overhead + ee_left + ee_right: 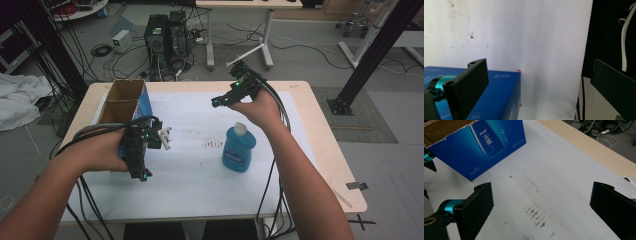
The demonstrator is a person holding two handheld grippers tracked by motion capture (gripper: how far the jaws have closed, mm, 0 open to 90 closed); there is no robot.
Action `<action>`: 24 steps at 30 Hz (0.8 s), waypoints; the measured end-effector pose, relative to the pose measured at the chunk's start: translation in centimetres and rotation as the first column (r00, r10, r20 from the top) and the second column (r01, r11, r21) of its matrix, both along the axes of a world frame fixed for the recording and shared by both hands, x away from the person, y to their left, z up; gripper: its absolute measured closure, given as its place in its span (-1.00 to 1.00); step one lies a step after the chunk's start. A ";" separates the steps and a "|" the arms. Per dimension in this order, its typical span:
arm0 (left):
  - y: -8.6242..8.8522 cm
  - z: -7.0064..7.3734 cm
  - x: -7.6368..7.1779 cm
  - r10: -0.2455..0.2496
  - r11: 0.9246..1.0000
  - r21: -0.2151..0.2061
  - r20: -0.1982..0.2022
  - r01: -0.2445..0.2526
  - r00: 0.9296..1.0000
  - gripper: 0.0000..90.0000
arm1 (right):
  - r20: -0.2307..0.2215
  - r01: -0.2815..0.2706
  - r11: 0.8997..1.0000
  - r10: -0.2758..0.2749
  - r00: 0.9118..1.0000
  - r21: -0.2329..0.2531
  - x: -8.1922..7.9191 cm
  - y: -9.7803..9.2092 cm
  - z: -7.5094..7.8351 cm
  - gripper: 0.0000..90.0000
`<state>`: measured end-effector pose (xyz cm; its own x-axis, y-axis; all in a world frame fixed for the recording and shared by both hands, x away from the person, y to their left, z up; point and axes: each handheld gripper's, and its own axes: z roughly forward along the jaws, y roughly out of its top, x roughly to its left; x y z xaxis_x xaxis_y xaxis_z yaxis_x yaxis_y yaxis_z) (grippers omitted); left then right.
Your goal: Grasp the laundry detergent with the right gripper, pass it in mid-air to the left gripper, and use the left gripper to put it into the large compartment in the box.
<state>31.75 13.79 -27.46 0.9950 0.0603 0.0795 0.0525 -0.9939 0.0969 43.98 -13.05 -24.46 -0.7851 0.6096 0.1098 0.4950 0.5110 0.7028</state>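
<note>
Now the table (320,130) is the largest thing: a light wooden top, and a white sheet (200,175) covers most of it. On the middle of the sheet there are some dark smudges (212,144); the right gripper view shows them also, on the sheet between the two jaws.

At the left part of the table stands a blue carton box (142,102) with its brown top open. In the right gripper view its blue side with white print is seen at the upper left (486,142).

Near the middle of the sheet, a little to the right, a blue bottle (238,148) with a white cap stands upright, well apart from the box.

The left gripper (140,150) is held in the person's left hand (97,152) just beside the near end of the box. In the left gripper view its jaws stand wide apart with nothing between them, and one corner of the box (499,100) lies close behind the left jaw.

The right gripper (235,92) is held in the right hand (260,107) above the far part of the sheet, behind the bottle and not touching it. Its jaws are also wide apart and hold nothing.
</note>
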 end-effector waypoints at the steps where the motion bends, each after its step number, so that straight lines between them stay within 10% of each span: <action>1: 0.0 0.0 0.0 0.000 1.000 0.000 0.000 0.000 1.000 -0.96 | 0.000 0.000 1.000 0.000 1.000 0.000 0.0 0.0 0.0 -0.91; 24: -0.6 0.0 -0.3 -0.008 1.000 -0.001 0.005 0.008 1.000 -0.96 | -0.037 0.179 0.983 -0.177 0.983 0.047 -0.5 -4.4 -0.4 -0.91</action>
